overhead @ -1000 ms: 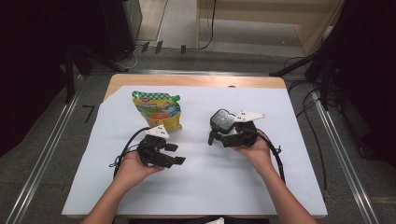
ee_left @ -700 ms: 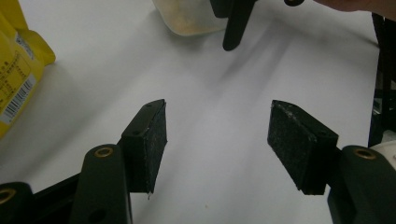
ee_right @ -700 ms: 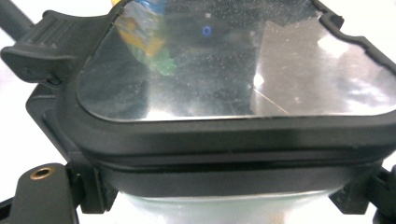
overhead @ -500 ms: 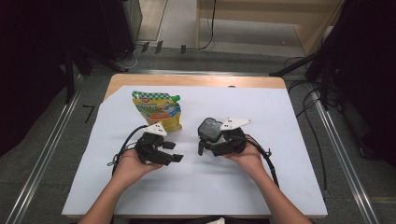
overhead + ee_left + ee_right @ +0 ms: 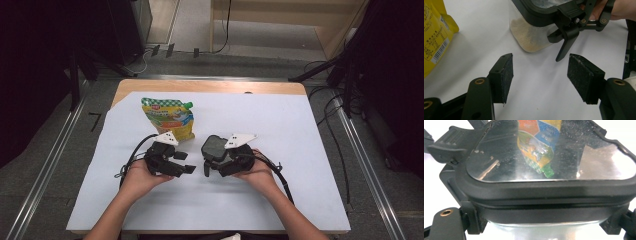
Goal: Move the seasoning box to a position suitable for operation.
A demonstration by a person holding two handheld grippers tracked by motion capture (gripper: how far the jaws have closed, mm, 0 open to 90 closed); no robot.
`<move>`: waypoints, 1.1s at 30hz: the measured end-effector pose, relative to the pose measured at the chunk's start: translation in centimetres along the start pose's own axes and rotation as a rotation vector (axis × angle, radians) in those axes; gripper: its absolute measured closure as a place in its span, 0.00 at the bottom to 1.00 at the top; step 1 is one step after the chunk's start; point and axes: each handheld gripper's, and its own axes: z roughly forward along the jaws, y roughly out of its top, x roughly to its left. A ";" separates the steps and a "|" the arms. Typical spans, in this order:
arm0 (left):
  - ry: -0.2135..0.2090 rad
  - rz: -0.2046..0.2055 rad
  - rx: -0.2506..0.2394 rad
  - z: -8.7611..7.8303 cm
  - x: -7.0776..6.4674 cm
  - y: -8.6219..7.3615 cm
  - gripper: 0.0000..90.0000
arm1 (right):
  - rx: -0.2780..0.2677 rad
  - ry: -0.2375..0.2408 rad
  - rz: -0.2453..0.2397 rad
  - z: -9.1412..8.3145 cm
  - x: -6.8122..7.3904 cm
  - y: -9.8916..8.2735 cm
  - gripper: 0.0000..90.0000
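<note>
We counted one lidded container, one yellow pouch and two grippers on the white sheet. Our right gripper was clamped on the container, whose dark lid sat between its jaws, just above them in the right gripper view. Our left gripper stood with its jaws well apart, touching nothing. The container, with pale powder at its bottom, lay just beyond those open jaws, and the pouch off to their left.

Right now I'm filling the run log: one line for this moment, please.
left claw: open, empty | right claw: shut on lidded container | yellow pouch: lying on white sheet
</note>
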 end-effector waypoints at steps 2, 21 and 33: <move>-0.002 -0.001 0.001 0.0 0.0 0.0 0.43 | 0.002 -0.001 -0.001 0.0 0.1 0.0 0.17; -0.013 0.007 0.011 0.4 -0.2 0.1 0.44 | 0.019 -0.034 -0.043 -0.6 1.2 -0.9 0.17; -0.030 -0.023 0.009 0.5 -0.1 0.3 0.54 | 0.068 -0.039 0.011 -2.4 1.3 -1.4 0.19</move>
